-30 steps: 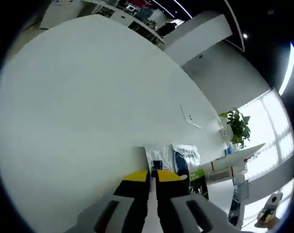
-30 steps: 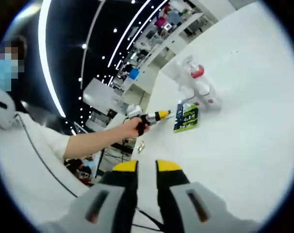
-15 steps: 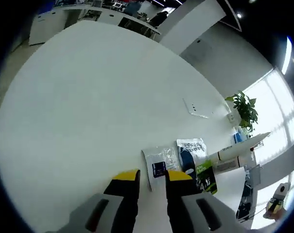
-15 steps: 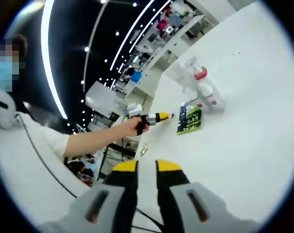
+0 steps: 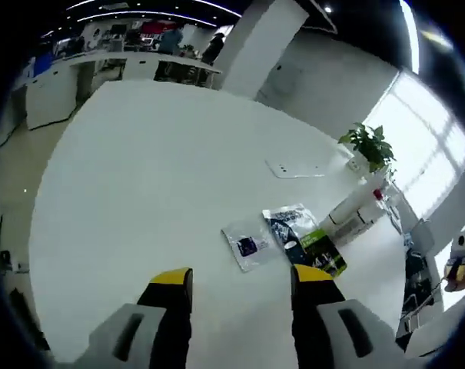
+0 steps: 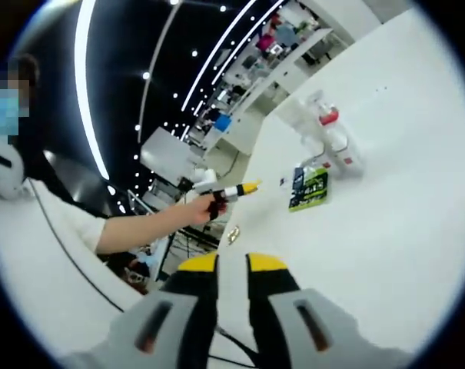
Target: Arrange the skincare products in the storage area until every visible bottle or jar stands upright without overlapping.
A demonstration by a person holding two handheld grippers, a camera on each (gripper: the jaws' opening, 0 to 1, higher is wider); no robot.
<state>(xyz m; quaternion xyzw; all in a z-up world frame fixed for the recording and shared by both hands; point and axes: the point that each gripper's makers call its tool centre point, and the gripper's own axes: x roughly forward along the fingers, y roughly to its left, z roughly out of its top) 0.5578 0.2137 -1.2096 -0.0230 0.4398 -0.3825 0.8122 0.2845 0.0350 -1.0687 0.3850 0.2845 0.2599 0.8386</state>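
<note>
On the white table (image 5: 140, 192), the skincare things sit in a small bunch. In the left gripper view, they lie up ahead at about two o'clock from the left gripper (image 5: 241, 278). Its jaws are spread wide apart, and nothing is between them. Nearest is a clear packet (image 5: 246, 244), close ahead. Just past it are a dark packet (image 5: 287, 225) and a green packet (image 5: 321, 252), all lying flat. Behind them a white bottle with a red band (image 5: 360, 209) lies on its side. Its long side points toward one o'clock.

The right gripper (image 6: 231, 265) has its jaws pressed nearly together, with nothing in them. In the right gripper view, the green packet (image 6: 308, 188) and the bottle (image 6: 333, 138) are far off at about one o'clock. The bottle looks tipped over there too, but it is small and hard to read.

The left gripper looks nearer to the bunch, so it seems the better one to reach for the lying bottle.
</note>
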